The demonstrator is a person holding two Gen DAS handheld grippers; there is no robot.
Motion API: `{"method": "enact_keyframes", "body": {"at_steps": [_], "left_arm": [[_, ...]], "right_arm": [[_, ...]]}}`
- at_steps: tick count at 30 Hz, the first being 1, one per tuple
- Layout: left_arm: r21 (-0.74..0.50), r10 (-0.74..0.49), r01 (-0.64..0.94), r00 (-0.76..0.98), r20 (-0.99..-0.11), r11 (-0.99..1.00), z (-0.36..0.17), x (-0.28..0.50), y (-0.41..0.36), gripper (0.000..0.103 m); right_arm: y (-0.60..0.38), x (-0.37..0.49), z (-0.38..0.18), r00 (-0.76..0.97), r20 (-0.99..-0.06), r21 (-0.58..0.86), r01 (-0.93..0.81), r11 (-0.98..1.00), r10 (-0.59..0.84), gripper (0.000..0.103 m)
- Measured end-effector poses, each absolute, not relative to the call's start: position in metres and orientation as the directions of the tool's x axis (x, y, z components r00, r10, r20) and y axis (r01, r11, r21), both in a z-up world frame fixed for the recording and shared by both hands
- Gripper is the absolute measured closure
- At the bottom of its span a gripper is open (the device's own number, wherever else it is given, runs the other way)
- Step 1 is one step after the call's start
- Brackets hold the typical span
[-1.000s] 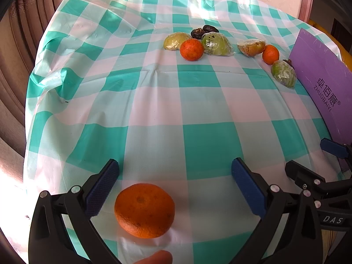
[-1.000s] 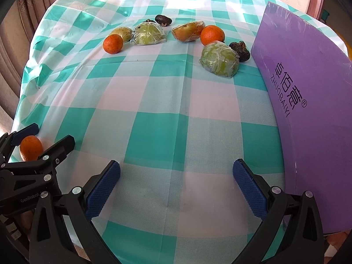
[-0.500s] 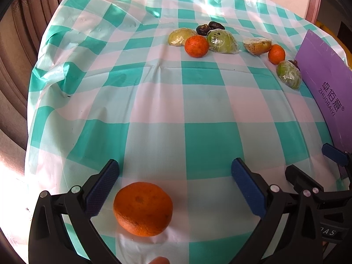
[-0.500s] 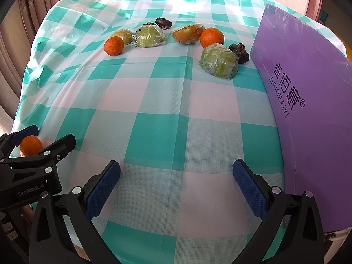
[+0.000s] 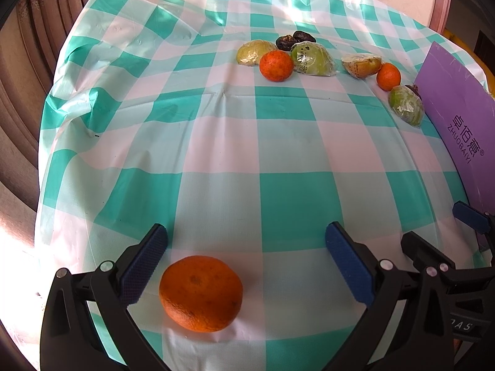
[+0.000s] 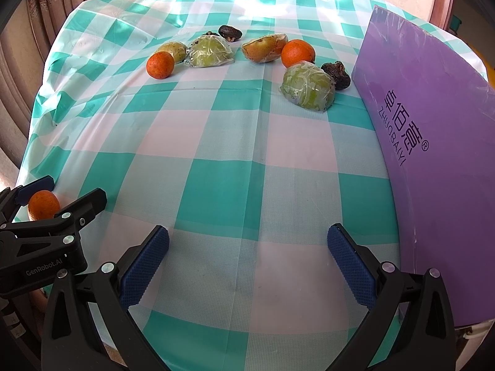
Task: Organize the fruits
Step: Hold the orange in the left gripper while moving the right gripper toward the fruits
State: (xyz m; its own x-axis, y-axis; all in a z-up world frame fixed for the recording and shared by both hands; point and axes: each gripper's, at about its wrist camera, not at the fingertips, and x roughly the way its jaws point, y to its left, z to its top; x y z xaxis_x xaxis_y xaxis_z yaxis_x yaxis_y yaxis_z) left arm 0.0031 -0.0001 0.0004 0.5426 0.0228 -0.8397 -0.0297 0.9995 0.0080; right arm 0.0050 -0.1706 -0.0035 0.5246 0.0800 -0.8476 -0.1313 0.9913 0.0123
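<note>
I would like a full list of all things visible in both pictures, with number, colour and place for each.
Oranges: 3, orange; one between the left gripper's jaws at the near edge, one at the left end of the far fruit group, one near the box.
Wrapped fruits: 4, green to yellow-brown, in clear film; far group, one nearer the box.
Dark dried fruits: at least 2, dark brown; one behind the group, one touching the box side.
Box: 1, purple, right side.
Tablecloth: 1, teal and white checks.
Curtain: brownish, left.
Left gripper: black, blue pads, open.
Right gripper: same, open, empty.
</note>
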Motion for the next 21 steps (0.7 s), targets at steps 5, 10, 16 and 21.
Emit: {"method": "enact_keyframes", "body": {"at_steps": [5,10,16,21], "left_arm": [[0.009,0.023,-0.028,0.546,-0.838,1.000,0.0017,0.0032,0.0002,0.001],[0.005,0.012,-0.015,0.551,-0.834,1.000,0.0032,0.0026,0.0006,0.001],[0.008,0.015,-0.016,0.551,-0.835,1.000,0.0027,0.0024,0.0005,0.001],[0.008,0.015,-0.016,0.551,-0.835,1.000,0.0028,0.0024,0.0008,0.001]], "right_arm": [[-0.1703,0.0055,-0.0033,0.523,-0.849,0.012,-0.131,0.991,0.080,0.004],[-0.1692,0.0055,-0.0027,0.509,-0.857,0.012,-0.135,0.991,0.080,0.004],[-0.1693,0.0064,-0.0025,0.506,-0.859,0.012,-0.138,0.990,0.081,0.004],[-0.1694,0.0064,-0.0024,0.506,-0.859,0.011,-0.138,0.990,0.080,0.004]]}}
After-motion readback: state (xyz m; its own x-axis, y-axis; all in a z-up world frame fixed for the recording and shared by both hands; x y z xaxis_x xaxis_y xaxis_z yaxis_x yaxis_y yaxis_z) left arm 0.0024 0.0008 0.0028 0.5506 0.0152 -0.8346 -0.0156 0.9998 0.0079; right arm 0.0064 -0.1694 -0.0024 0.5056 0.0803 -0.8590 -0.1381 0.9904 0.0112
